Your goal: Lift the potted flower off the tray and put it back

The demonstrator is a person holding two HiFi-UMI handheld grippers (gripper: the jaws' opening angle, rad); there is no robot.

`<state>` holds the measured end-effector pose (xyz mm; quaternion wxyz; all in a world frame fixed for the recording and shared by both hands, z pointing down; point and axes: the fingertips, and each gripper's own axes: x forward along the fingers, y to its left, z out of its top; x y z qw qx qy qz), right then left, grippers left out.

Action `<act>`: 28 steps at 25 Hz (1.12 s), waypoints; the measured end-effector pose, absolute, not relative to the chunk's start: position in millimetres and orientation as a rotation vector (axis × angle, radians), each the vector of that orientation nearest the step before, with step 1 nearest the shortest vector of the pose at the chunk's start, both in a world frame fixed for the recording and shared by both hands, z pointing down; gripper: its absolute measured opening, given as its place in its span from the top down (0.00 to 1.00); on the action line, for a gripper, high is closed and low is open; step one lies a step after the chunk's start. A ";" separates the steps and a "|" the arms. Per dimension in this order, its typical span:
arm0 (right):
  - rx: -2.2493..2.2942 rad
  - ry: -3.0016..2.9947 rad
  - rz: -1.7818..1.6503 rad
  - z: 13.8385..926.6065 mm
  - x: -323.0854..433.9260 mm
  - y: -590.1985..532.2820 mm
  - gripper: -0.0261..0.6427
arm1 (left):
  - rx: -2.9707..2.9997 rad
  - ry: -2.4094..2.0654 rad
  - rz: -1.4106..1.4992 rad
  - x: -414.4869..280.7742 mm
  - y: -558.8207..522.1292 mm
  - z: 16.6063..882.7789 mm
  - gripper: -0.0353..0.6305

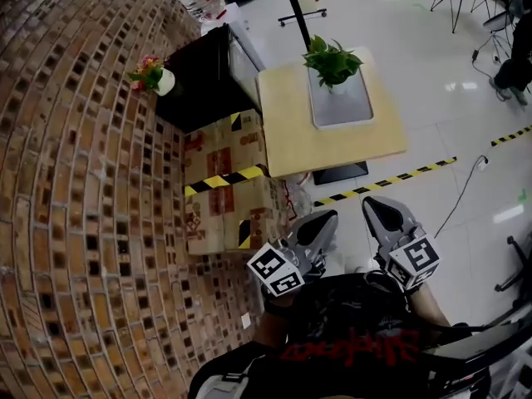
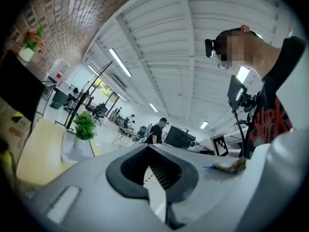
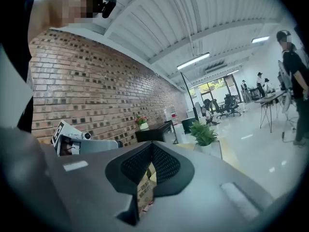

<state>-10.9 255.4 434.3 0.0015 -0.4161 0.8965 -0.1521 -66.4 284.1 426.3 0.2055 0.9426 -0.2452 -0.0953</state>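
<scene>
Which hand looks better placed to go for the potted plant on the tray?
Right, narrowly. The right gripper points closer to the plant than the left gripper does. Both are shut and well short of the table.

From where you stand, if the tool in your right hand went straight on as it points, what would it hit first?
Probably the stacked cardboard boxes beside the table; their print shows in the gap of the right tool, below its closed tips. Depth is hard to judge.

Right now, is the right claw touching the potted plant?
Apart. Head view: the right claw is near the person, with floor between it and the potted plant.
</scene>
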 end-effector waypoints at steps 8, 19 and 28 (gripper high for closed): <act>-1.426 2.848 -0.289 410.4 -55.1 142.3 0.95 | 2.682 -0.679 -0.285 -106.7 152.5 420.0 0.95; -1.425 2.818 -0.391 426.9 -14.7 35.2 0.95 | 2.686 -0.966 -0.218 -88.6 35.0 438.8 0.95; -1.250 2.809 -0.415 426.4 16.1 -28.8 0.89 | 2.595 -1.039 -0.238 -59.7 -7.8 423.2 0.95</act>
